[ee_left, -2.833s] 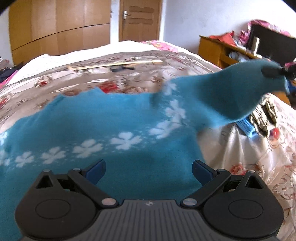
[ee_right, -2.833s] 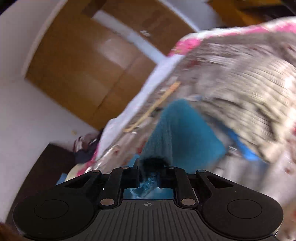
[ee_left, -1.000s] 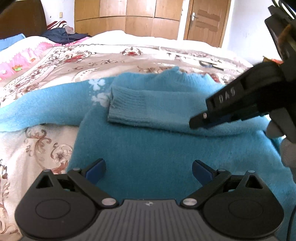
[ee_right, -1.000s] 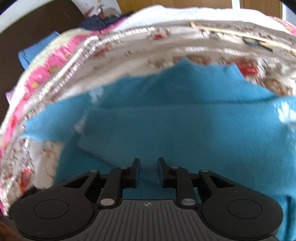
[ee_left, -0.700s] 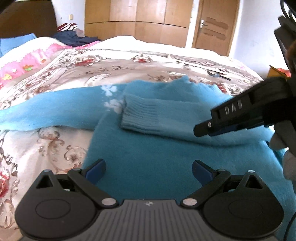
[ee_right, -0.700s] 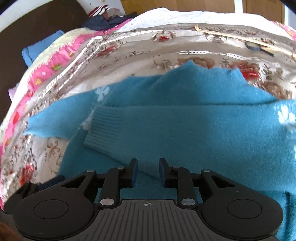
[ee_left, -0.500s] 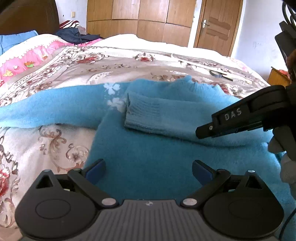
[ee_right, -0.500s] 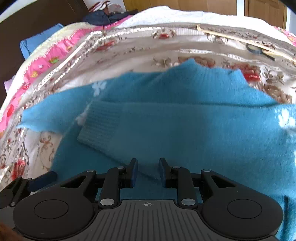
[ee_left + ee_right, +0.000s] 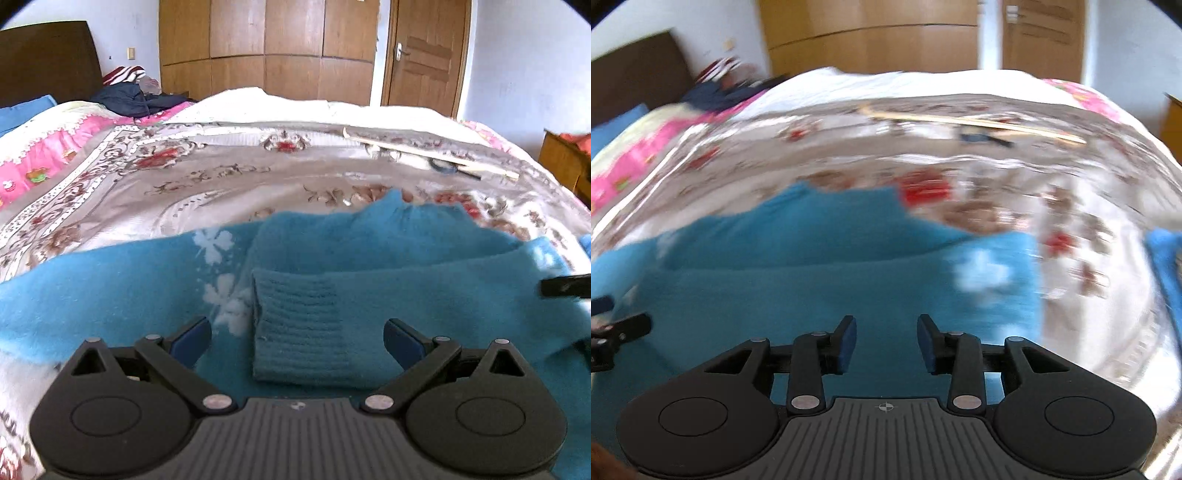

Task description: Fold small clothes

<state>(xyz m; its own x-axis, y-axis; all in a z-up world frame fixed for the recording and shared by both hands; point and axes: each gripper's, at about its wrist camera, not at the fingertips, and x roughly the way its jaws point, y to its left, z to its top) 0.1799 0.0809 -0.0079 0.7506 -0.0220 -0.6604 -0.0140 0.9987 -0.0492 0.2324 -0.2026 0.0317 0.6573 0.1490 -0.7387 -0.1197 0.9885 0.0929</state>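
Note:
A small blue sweater (image 9: 388, 258) with white flowers lies flat on the bed. Its right sleeve is folded across the chest, with the ribbed cuff (image 9: 295, 325) lying just ahead of my left gripper (image 9: 297, 339), which is open and empty over it. The left sleeve (image 9: 92, 280) stretches out flat to the left. My right gripper (image 9: 886, 341) is open and empty above the sweater body (image 9: 812, 288); this view is blurred by motion. The right gripper's tip (image 9: 565, 287) shows at the right edge of the left wrist view.
The floral bedspread (image 9: 184, 177) covers the bed. A long wooden stick (image 9: 424, 153) and a dark tool lie at the far side. Dark clothes (image 9: 129, 98) are piled at the back left. A wooden cabinet (image 9: 565, 162) stands on the right.
My right gripper has opened wider, let go of the folded sleeve and pulled back to the right. My left gripper has moved forward toward the cuff.

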